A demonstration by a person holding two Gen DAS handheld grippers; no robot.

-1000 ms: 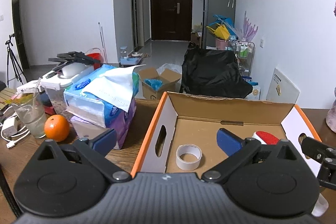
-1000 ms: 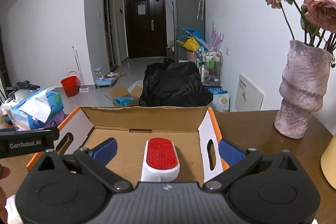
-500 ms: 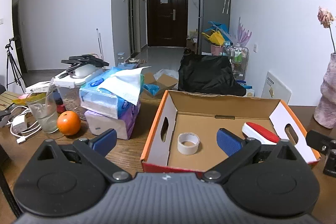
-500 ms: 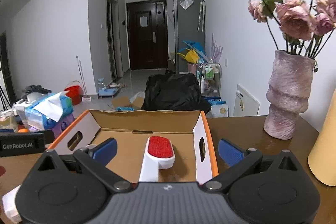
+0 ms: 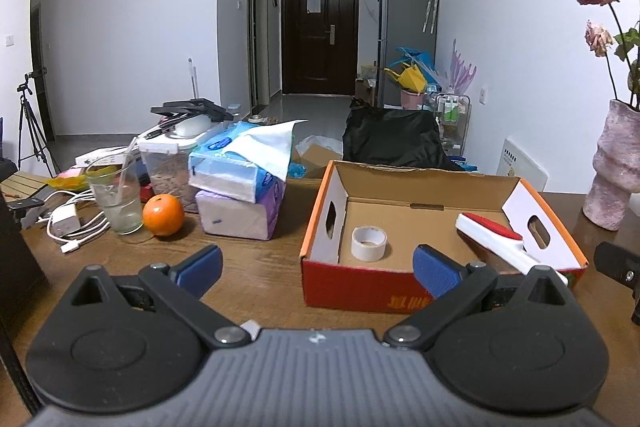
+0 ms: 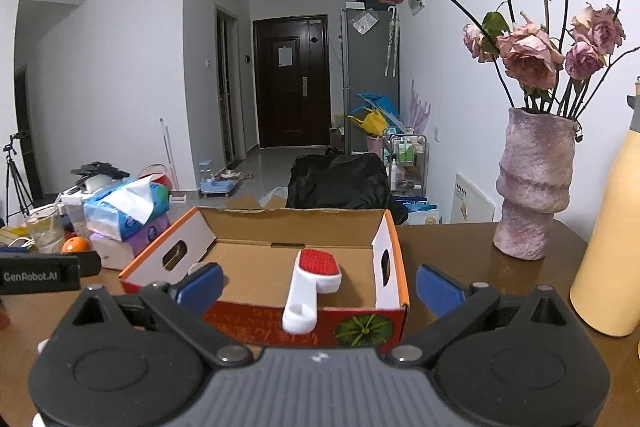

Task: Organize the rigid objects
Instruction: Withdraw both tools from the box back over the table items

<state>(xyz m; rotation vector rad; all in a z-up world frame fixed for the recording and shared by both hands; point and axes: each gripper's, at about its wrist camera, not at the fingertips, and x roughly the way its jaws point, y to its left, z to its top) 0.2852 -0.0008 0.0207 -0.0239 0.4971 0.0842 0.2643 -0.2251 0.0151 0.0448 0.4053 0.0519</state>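
Inside the cardboard box (image 5: pixel 432 195) lie your tape roll (image 5: pixel 369 243) and lint brush (image 6: pixel 310 283); both claws, left claw (image 5: pixel 316 265) and right claw (image 6: pixel 318 289), gape apart, holding nothing.

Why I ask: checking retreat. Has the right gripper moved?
Yes. The right gripper has backed away from the cardboard box; its front wall now shows.

Both hand-held grippers (image 5: pixel 316 265) (image 6: pixel 318 285) wide apart, empty

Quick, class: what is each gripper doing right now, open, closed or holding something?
Left gripper: open, holding nothing.
Right gripper: open, holding nothing.
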